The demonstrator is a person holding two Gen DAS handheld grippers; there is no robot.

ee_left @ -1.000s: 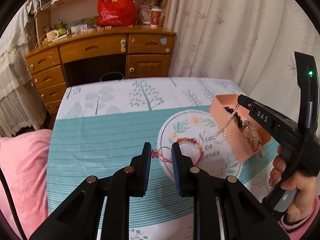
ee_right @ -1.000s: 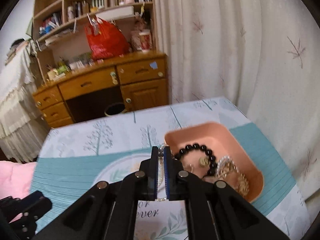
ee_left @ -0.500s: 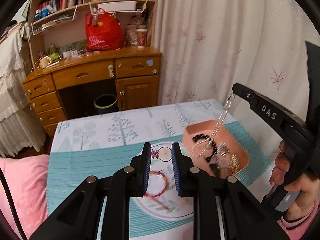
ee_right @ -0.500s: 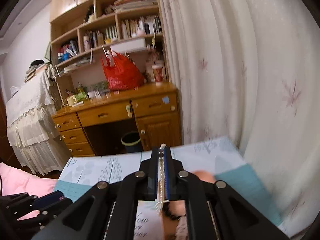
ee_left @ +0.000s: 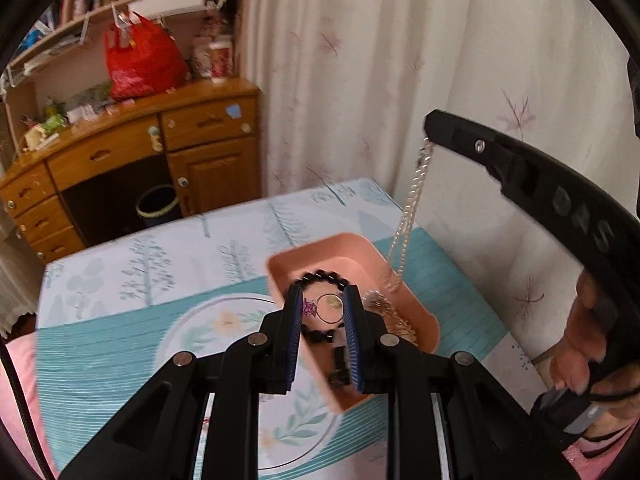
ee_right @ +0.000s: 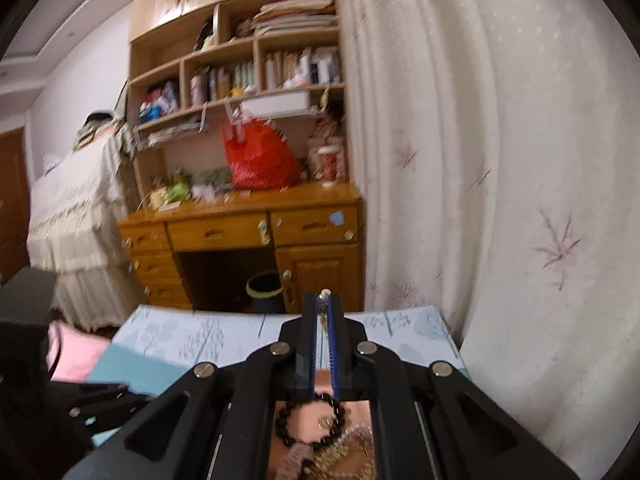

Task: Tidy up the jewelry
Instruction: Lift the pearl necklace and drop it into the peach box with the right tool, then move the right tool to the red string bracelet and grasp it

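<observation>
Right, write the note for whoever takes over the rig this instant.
Left gripper: pinching a thin ring with a pink charm, held above the pink tray.
Right gripper: shut on the silver chain, which hangs down with its lower end in the tray.
Tray: sits on the tablecloth; a black bead bracelet and gold pieces lie inside.
Done: several pieces trayed.
Left: lower and release the chain, then likely the ring.

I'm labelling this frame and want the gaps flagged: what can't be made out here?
- Left wrist view: the left hand-held gripper covers the near part of the pink tray.
- Right wrist view: the right hand-held gripper hides most of the silver chain.
- Both views: the gold jewelry is a blurred tangle.
</observation>
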